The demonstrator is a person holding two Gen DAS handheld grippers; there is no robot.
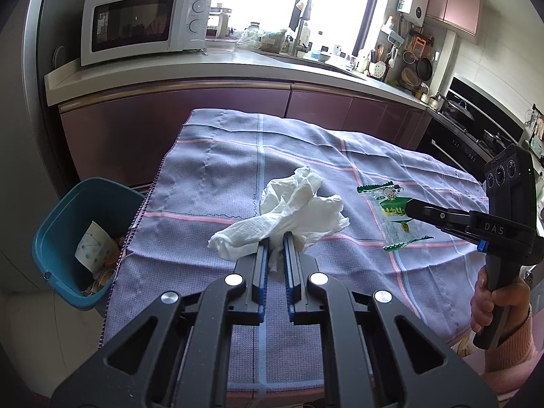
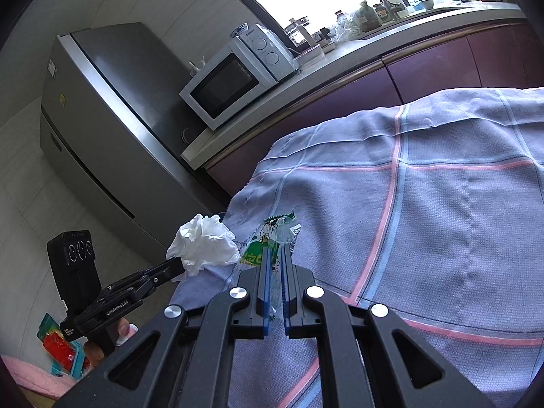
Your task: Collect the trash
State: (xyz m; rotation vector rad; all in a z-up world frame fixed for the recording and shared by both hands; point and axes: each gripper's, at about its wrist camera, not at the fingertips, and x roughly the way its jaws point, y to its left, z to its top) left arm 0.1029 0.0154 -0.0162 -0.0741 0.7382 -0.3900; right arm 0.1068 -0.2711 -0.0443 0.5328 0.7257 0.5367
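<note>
The left gripper (image 1: 276, 238) pinches a white tissue (image 1: 292, 207) above the cloth (image 1: 210, 170). The right gripper (image 2: 276, 255) pinches a green wrapper (image 2: 268, 241). Only the left view shows the blue bin (image 1: 68, 224) beside the table.

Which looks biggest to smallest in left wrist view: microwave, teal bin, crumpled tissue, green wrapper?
1. Microwave
2. Teal bin
3. Crumpled tissue
4. Green wrapper

Microwave and bin look close in apparent size, so their order is unsure. The tissue sits nearest the camera, which inflates it.
</note>
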